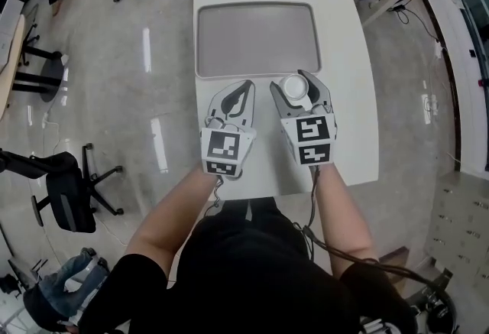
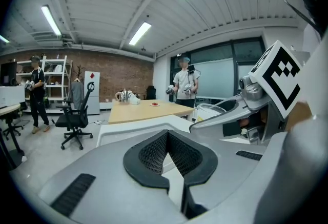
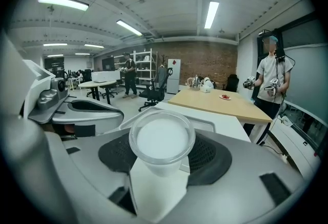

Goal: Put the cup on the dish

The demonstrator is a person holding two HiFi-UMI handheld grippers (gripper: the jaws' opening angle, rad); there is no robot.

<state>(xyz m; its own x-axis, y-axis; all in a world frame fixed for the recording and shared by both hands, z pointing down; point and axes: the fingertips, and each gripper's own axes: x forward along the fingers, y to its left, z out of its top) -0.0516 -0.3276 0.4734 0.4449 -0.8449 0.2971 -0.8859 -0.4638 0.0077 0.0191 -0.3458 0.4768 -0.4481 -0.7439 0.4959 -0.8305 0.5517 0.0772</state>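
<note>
The white desk (image 1: 351, 95) is taken up at its far half by a grey dish (image 1: 256, 38). Nearer, the left tool (image 1: 243, 89) is held pressed together and empty; the white cup (image 3: 161, 138) is pinched upright in the right tool (image 1: 299, 88), just short of the dish's near edge.

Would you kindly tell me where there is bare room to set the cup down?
The grey tray lies entirely bare at the far end. The white table's right strip is bare too. Near centre is crowded: left gripper, and right gripper holding the clear cup.
</note>
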